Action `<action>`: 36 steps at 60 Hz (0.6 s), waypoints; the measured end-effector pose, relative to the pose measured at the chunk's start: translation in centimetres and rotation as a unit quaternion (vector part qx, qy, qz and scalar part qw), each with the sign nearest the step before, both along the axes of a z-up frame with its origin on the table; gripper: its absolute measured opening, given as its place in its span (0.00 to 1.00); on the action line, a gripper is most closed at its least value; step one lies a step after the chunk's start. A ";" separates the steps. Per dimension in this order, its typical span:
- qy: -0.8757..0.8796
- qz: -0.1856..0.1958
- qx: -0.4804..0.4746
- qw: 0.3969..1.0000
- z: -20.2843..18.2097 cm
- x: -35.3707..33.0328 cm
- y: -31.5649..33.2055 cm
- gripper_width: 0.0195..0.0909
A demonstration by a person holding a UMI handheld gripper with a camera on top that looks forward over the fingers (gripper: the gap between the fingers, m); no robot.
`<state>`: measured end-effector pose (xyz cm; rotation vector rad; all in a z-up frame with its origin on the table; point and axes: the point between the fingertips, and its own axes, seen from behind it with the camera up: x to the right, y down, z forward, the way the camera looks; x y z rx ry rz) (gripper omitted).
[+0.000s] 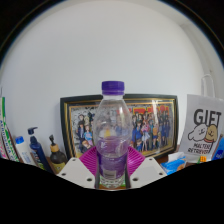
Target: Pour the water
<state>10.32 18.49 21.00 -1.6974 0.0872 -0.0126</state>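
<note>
A clear plastic water bottle (112, 125) with a purple cap and a purple label stands upright between my fingers, filling the middle of the gripper view. My gripper (112, 163) is shut on the bottle's lower body, with the magenta pads (90, 159) pressing against it on both sides. The bottle's base is hidden below the fingers. No cup or other receiving vessel shows.
Behind the bottle a framed group photo (150, 122) leans against a pale wall. A white "GIFT" card (204, 130) stands to the right. Pump and spray bottles (35, 148) cluster at the left. A blue object (176, 163) lies near the right finger.
</note>
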 end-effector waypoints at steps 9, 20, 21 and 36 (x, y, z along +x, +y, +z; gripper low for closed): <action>-0.002 0.012 -0.031 0.999 -6.4 0.9 0.3 0.20; 0.004 0.026 -0.056 0.998 -11.3 0.2 0.2 0.20; 0.002 0.028 -0.058 0.998 -11.6 0.1 0.2 0.20; -0.021 0.031 -0.050 0.998 -12.2 -0.4 0.1 0.34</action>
